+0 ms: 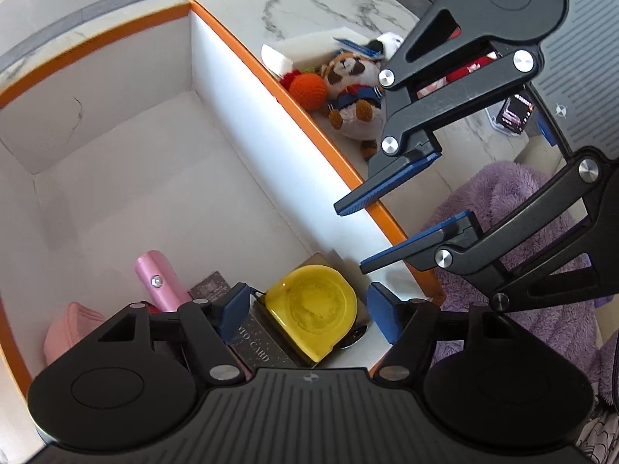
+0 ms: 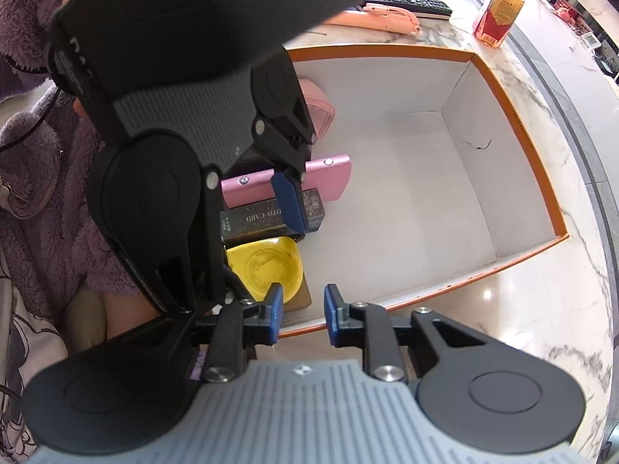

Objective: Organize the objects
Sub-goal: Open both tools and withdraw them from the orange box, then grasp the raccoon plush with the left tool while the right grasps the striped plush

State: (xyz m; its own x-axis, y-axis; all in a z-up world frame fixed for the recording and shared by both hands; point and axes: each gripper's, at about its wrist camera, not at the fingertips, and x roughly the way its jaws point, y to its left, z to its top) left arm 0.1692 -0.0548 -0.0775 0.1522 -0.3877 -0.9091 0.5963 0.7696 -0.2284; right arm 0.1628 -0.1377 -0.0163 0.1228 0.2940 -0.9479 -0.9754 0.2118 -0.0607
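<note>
A: The left gripper (image 1: 305, 315) hangs over the near corner of the orange-rimmed box (image 1: 271, 89), its blue pads spread wide with nothing between them. The yellow dish (image 1: 315, 309) lies right below that gap.

B: And the right gripper (image 2: 300, 315)?

A: Also released. In the left wrist view it reaches in from the right, its two blue fingers (image 1: 387, 189) parted above the box's orange edge, gripping nothing. From its own camera, the tips sit just over the box's near rim, one pad close beside the yellow dish.

B: What is already inside the box?

A: All of it sits crowded in one corner. The yellow dish rests on a dark card box (image 2: 271, 216) printed with letters ending in "CARD". Beside that is a pink cylinder-shaped case (image 1: 156, 282) with a small metal stud, and further along a soft pink pouch (image 1: 65, 330) against the wall. The rest of the white floor of the box is bare.

B: Anything waiting outside?

A: On the marble table (image 1: 309, 4), just beyond the box's long wall, a raccoon plush (image 1: 354, 94) lies touching an orange knitted ball (image 1: 307, 89), with a small panda plush (image 1: 389, 44) behind. In the right wrist view a bottle of orange drink (image 2: 499, 13) stands well beyond the far corner, and a pink stick-like object (image 2: 387, 21) lies near a black keyboard (image 2: 410, 2).
</note>
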